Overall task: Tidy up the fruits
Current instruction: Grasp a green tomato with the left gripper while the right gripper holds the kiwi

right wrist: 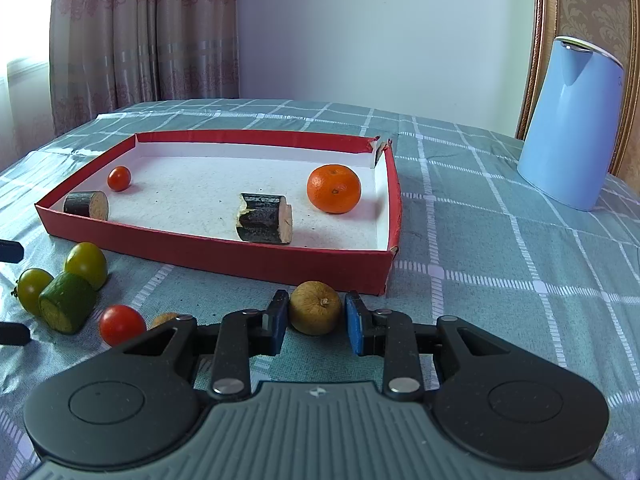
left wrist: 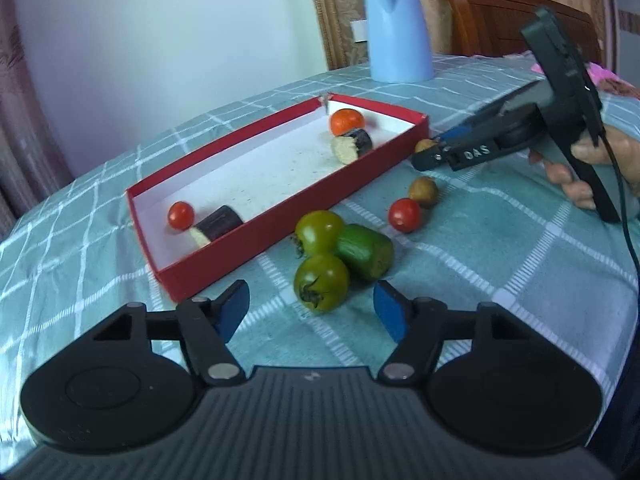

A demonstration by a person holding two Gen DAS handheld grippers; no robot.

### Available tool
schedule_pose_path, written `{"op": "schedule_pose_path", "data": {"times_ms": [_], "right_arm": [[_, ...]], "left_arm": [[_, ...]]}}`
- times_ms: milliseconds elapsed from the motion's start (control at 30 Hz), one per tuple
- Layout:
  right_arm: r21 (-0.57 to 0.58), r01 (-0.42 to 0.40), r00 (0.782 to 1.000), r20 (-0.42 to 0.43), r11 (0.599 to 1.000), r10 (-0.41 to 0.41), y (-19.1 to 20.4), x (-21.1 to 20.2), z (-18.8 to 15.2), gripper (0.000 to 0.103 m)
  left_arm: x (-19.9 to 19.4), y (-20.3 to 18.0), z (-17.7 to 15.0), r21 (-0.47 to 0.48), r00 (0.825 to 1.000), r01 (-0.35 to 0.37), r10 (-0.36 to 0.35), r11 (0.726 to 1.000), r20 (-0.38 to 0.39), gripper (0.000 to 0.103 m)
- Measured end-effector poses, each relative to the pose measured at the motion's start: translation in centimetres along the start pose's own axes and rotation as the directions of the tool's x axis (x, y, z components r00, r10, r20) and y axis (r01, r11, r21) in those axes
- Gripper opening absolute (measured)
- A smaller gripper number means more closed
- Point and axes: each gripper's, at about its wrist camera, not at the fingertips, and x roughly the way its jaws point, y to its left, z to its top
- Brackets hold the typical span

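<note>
A red box [left wrist: 224,266] [right wrist: 240,258] holds a mandarin [left wrist: 347,121] [right wrist: 334,189], two eggplant pieces [left wrist: 218,226] [right wrist: 264,219] and a cherry tomato [left wrist: 181,215]. On the cloth in front lie two green tomatoes [left wrist: 322,282] [left wrist: 319,231], a cucumber piece [left wrist: 364,251], a red cherry tomato [left wrist: 405,215] and a brown fruit [left wrist: 423,191]. My left gripper [left wrist: 311,312] is open, with the nearer green tomato just ahead of its pads and untouched. My right gripper [right wrist: 316,322] [left wrist: 430,150] is shut on another small brown fruit [right wrist: 315,307] beside the box's near corner.
A light blue jug [left wrist: 398,32] [right wrist: 572,128] stands on the checked tablecloth behind the box. A wooden chair [left wrist: 500,12] is at the far side. A person's hand [left wrist: 576,176] grips the right tool's handle. Curtains [right wrist: 140,40] hang beyond the table's left end.
</note>
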Motion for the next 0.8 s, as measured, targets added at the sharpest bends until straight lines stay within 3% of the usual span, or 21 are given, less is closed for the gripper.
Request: {"op": "schedule_pose_path", "data": {"times_ms": [267,500,600,633,667,700,800], "right_arm": [[0.001,0.000,1.000,0.000,1.000,0.000,0.0,0.0,0.0,0.029],[-0.004,0.003,1.000,0.001,1.000,-0.003,0.1,0.0,0.0,0.029],[-0.004,0.003,1.000,0.001,1.000,-0.003,0.1,0.0,0.0,0.029],[-0.004,0.003,1.000,0.001,1.000,-0.003,0.1,0.0,0.0,0.030],[-0.004,0.003,1.000,0.001,1.000,-0.003,0.1,0.0,0.0,0.029],[-0.004,0.003,1.000,0.001,1.000,-0.003,0.1,0.0,0.0,0.029],[-0.004,0.004,1.000,0.001,1.000,-0.004,0.1,0.0,0.0,0.030]], "left_arm": [[2.0,-0.8,1.2,-0.013,1.000,-0.001,0.001,1.000,-0.011,0.067],[2.3,-0.4,0.4,-0.086,0.999,0.023,-0.021,0.996,0.026,0.067],[2.2,-0.8,0.4,-0.077,0.999,0.001,0.001,0.997,0.034,0.067],[2.1,-1.1,0.4,-0.071,0.999,-0.006,0.009,0.997,0.034,0.064],[2.0,-1.3,0.4,-0.068,0.999,-0.006,0.008,0.998,0.036,0.052],[1.8,-1.5,0.5,-0.072,0.999,0.008,-0.005,0.997,0.038,0.048],[1.4,-3.2,0.3,-0.009,0.996,-0.065,0.065,0.998,0.054,0.042]]}}
